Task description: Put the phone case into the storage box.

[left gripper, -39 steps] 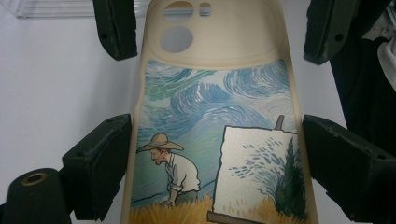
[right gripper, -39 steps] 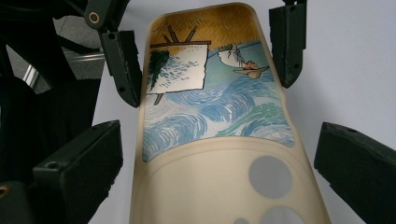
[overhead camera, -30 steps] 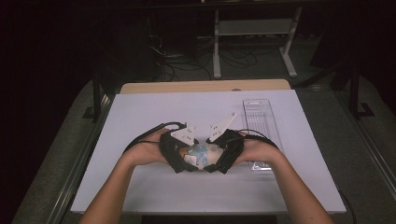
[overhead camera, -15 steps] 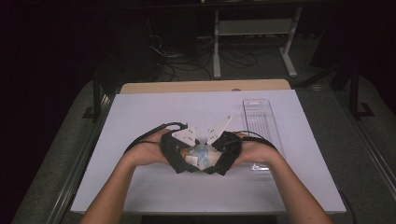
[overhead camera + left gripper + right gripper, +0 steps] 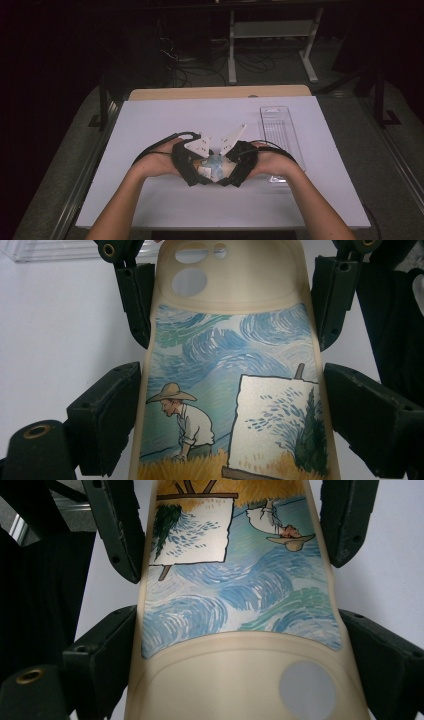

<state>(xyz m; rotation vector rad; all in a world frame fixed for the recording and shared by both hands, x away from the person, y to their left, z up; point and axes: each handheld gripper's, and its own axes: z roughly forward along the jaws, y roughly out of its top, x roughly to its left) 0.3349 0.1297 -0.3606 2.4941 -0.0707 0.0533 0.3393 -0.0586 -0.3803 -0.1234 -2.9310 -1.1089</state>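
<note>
A: At the near middle of the white table [image 5: 150, 125], the left gripper [image 5: 227, 405] is clamped across the painted end of a phone case [image 5: 235, 390], its black jaws pressing both long edges.

B: And the right gripper [image 5: 235, 645]?

A: Clamped the same way on the camera end, so the case hangs between the two hands just above the table, picture side up.

B: Where does this look shaky?

A: The case looks soft. It already bows upward between the jaws, so a harder squeeze would likely buckle it and let it spring free.

B: Anything else?

A: The two grippers sit very close together, nearly touching in the high view. If the hands twist against each other, one edge could slip out, and the case would drop to the table.

B: And the clear tray [image 5: 279, 130]?

A: It lies near the right hand [image 5: 272, 162]; a wide swing of that wrist could knock it.
</note>
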